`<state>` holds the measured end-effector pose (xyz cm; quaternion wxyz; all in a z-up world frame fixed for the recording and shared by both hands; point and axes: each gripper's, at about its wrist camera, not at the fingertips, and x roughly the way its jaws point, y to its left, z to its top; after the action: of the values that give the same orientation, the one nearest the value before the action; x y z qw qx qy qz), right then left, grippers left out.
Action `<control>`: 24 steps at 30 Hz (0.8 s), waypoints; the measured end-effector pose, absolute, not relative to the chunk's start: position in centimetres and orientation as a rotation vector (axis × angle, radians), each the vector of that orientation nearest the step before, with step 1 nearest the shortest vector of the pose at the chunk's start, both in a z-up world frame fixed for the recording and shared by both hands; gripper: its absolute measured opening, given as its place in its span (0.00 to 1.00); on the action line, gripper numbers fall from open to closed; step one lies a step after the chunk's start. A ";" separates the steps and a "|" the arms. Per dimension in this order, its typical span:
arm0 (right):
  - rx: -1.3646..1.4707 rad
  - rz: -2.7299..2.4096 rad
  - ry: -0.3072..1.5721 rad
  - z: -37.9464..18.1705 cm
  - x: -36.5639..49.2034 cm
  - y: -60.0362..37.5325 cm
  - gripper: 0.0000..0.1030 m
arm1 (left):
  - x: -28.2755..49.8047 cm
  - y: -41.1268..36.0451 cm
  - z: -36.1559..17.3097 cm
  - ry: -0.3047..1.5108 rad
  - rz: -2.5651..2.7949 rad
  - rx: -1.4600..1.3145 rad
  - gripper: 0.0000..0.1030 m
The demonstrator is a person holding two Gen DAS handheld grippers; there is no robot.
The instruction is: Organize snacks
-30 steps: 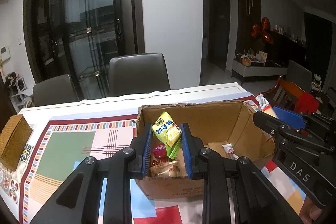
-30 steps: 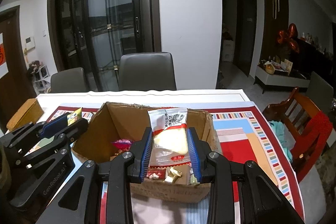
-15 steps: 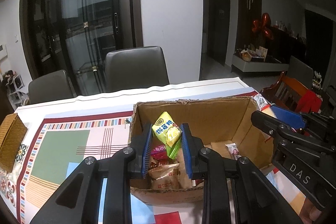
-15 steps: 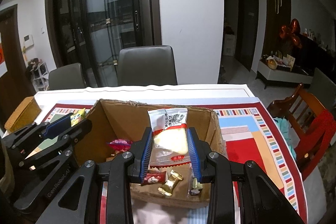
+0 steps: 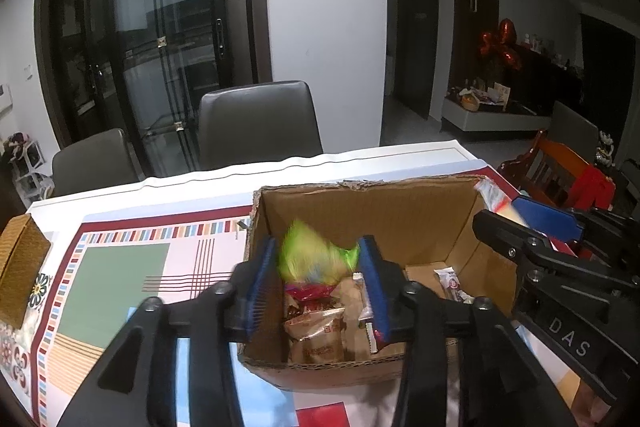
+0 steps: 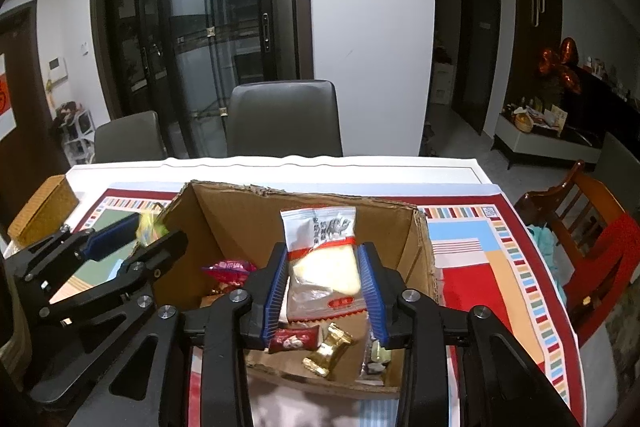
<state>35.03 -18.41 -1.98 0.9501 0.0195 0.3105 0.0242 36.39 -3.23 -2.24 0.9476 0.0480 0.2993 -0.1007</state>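
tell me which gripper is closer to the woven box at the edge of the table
Left. The left gripper is over the cardboard box's near-left corner, on the side toward the woven box. The right gripper is over the far side, further away.

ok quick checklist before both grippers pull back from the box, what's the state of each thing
1. Left gripper over cardboard box: ok.
2. Left jaws opening, yellow-green packet blurred between them, looks to be dropping: ok.
3. Right gripper over the box: ok.
4. Right jaws opening, white packet between the pads; fully free: cannot tell.
5. Both packets landed inside the box: cannot tell.
6. Grippers clear of each other: ok.
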 end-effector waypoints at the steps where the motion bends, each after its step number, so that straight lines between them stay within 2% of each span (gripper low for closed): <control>1: 0.041 0.047 0.631 -2.0 35.0 -18.4 0.44 | 36.3 -3.2 -2.1 0.607 -0.203 0.097 0.46; 3: 0.043 0.042 0.628 -1.9 35.0 -18.4 0.51 | 36.2 -3.2 -2.1 0.604 -0.196 0.099 0.50; 4: 0.045 0.042 0.626 -2.0 35.0 -18.5 0.56 | 36.2 -3.2 -2.1 0.603 -0.192 0.098 0.55; 13: 0.054 0.010 0.616 -1.9 34.7 -19.2 0.70 | 35.8 -2.4 -1.8 0.589 -0.157 0.090 0.67; 24: 0.045 -0.008 0.603 -0.8 33.5 -19.0 0.72 | 34.4 -1.8 -0.7 0.561 -0.125 0.086 0.73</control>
<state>33.49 -19.02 -0.80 0.9546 0.0224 0.2970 -0.0040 34.42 -1.78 -0.66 0.9581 0.0423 0.2764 -0.0615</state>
